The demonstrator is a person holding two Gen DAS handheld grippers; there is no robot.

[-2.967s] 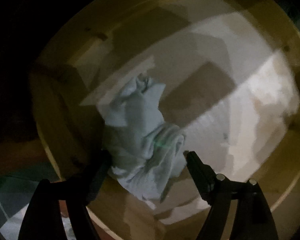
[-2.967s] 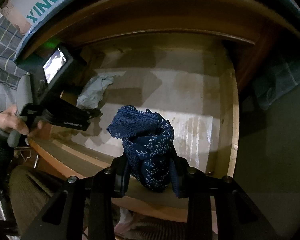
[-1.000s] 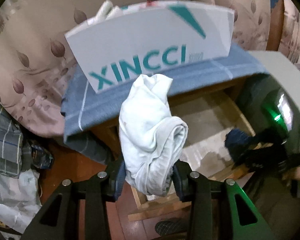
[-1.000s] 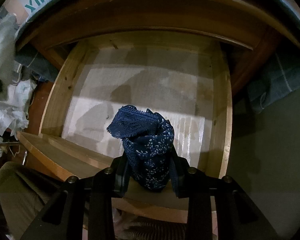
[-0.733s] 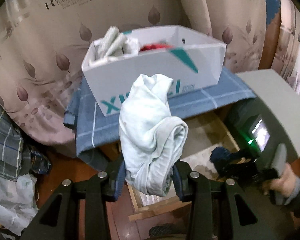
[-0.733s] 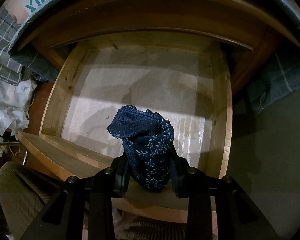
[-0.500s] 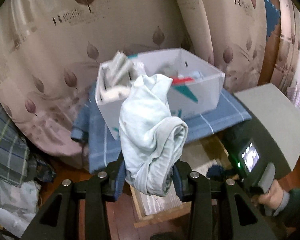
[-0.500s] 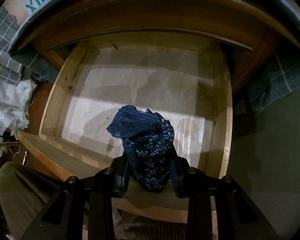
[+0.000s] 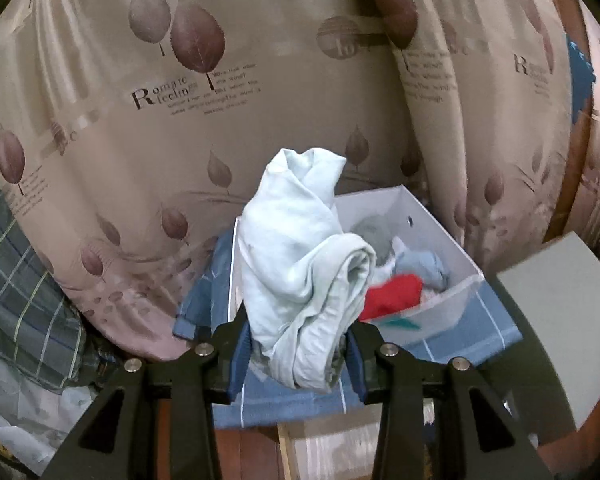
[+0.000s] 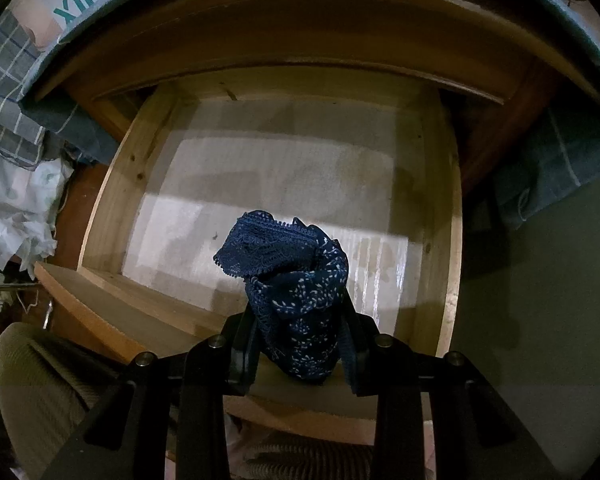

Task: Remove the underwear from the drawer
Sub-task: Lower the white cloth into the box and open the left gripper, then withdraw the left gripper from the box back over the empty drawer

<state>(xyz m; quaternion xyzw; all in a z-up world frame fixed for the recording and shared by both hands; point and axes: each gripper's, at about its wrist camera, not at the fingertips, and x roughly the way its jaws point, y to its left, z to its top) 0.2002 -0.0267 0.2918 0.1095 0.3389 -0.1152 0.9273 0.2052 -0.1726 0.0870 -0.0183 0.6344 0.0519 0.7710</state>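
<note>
My left gripper [image 9: 296, 354] is shut on pale blue-white underwear [image 9: 300, 276] and holds it up in front of a white open box [image 9: 440, 240] with folded clothes inside. My right gripper [image 10: 300, 350] is shut on dark blue lace-trimmed underwear [image 10: 292, 280] and holds it above the front part of the open wooden drawer [image 10: 112, 196]. The drawer's papered floor [image 10: 284, 184] shows no other clothing.
The white box stands on a blue checked cloth [image 9: 472, 332] on the cabinet top, in front of a beige leaf-print curtain [image 9: 180, 100]. A grey surface [image 9: 556, 300] lies to the right. A plaid cloth [image 9: 16, 280] and white bags [image 10: 16, 216] lie left of the drawer.
My left gripper has risen with the pale underwear from drawer level to above the white box, whose inside now shows. My right gripper has stayed still over the drawer.
</note>
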